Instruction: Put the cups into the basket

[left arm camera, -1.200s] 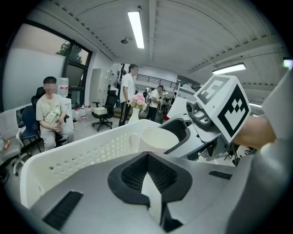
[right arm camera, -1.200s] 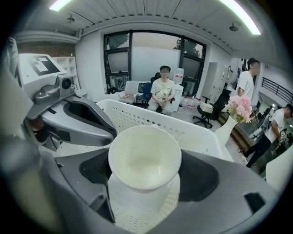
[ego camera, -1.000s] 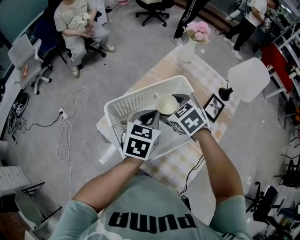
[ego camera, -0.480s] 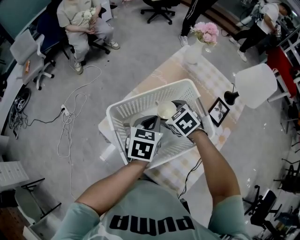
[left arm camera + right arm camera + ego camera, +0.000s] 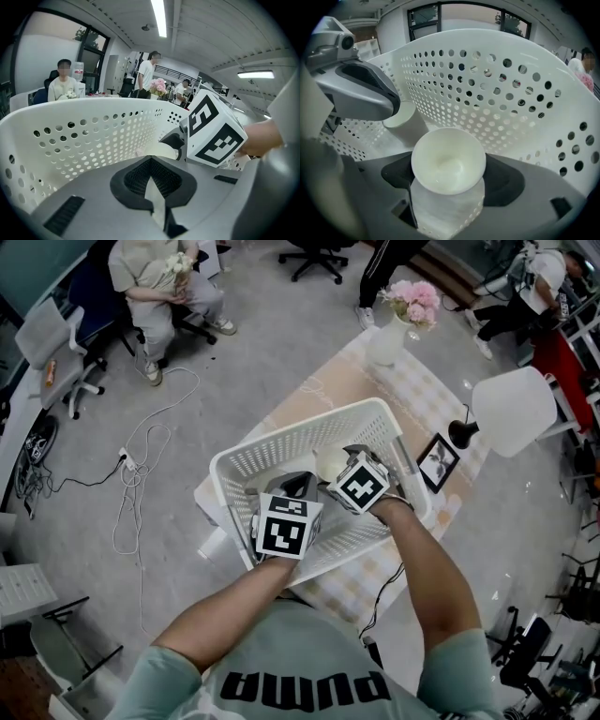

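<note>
Cup (image 5: 447,159), white, mouth toward the camera, was clamped between the jaws of my right gripper (image 5: 336,468), held inside the white perforated basket (image 5: 501,89) at its far-right part. A second cup (image 5: 400,116) was already in the basket, down on the floor to the left of the held one and just under the nose of my left gripper (image 5: 151,187).

Left gripper: jaws drawn together, only a thin pale sliver between them, nothing gripped that I could see. It hung inside the basket at the near-left.

Step in hand, as I judged it: placing, the cup being inside the walls but not yet let go. Next move would call for lowering it to the floor beside the second cup without knocking that one, then parting the jaws and lifting straight out, clear of the far wall.

Hard to make out:
- whether the held cup's base touched the floor, since my jaws covered it;
- the basket floor in the head view, hidden by both marker cubes;
- the lower part of the second cup, cut off by the left gripper's body;
- whether any cup was left outside the basket.
</note>
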### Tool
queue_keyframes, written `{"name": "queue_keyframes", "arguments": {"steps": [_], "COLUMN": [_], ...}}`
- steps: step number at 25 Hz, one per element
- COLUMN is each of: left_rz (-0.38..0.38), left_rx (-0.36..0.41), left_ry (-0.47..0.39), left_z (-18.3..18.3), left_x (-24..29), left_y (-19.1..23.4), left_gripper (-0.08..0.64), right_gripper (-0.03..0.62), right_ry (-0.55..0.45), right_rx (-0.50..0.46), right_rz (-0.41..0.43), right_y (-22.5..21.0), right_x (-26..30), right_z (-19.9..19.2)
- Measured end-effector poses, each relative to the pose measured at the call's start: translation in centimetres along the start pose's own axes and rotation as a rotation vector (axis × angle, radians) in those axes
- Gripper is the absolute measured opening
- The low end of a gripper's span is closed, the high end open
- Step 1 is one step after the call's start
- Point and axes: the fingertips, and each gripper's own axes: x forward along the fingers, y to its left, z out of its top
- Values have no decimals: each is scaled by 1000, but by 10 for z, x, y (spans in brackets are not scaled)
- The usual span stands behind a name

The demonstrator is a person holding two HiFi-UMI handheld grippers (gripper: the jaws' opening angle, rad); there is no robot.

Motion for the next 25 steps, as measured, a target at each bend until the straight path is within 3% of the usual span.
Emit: {"name": "queue_keyframes", "arguments": {"steps": [14,25], "left_rz": [-8,6], "left_rx": [4,10], "left_ry": [27,-16], "left_z": [-7,11], "left_x": [3,-6], "left_y": [-1,-1], "left_gripper": [5,5], "right_gripper": [399,399], "right_ry": [59,-47], "right_rx": [-39,-39], "right_rz": [-4,-10], "right_y": [3,1], "right_x": [8,-25], "right_z": [-10,17]}}
